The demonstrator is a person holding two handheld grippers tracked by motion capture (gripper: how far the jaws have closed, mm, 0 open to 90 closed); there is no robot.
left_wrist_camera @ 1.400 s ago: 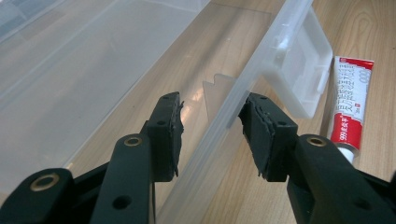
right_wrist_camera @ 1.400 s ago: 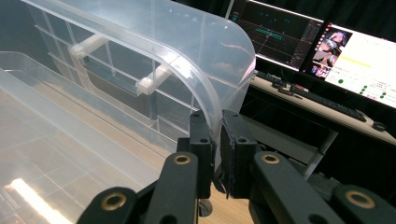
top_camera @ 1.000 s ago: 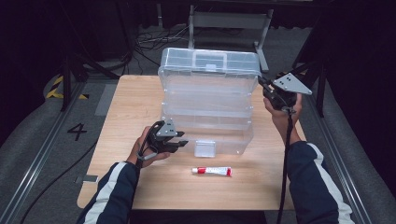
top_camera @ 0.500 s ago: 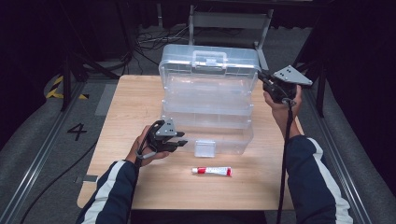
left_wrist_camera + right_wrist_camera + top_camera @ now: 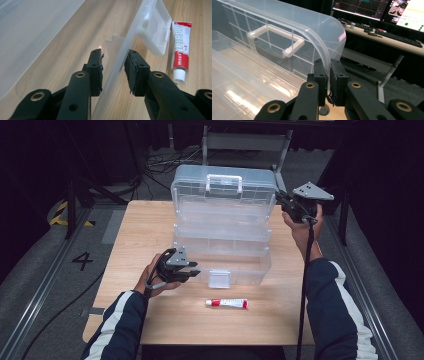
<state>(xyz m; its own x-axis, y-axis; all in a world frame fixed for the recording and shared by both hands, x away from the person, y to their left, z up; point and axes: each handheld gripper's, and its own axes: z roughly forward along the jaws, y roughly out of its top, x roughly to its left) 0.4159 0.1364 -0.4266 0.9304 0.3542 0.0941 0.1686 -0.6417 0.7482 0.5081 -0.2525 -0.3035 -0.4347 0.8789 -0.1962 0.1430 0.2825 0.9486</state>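
A wooden table [image 5: 145, 235] stands in a dark studio, with cables on the floor behind it and monitors visible past the box in the right gripper view. On the table sits a clear plastic tiered organiser box [image 5: 222, 237], its lid [image 5: 223, 190] swung up and back and its trays stepped open. The right gripper [image 5: 281, 200] is clamped on the lid's right edge [image 5: 327, 63], both pads tight to the plastic. The left gripper [image 5: 192, 270] straddles the front wall [image 5: 117, 67] of the lowest tray beside the latch [image 5: 153, 30]; its jaws have just been closing, and the right-hand pad appears to touch the wall while the other stands just off it, though the clear plastic makes this hard to judge.

To raise the lid well, the front wall should be pinned firmly so the base does not slide or tip, and the lid edge carried along its hinge arc, not pulled straight.

The trays appear empty as far as the glare allows. A red-and-white tube [image 5: 227, 303] lies on the table just in front of the box, outside it.
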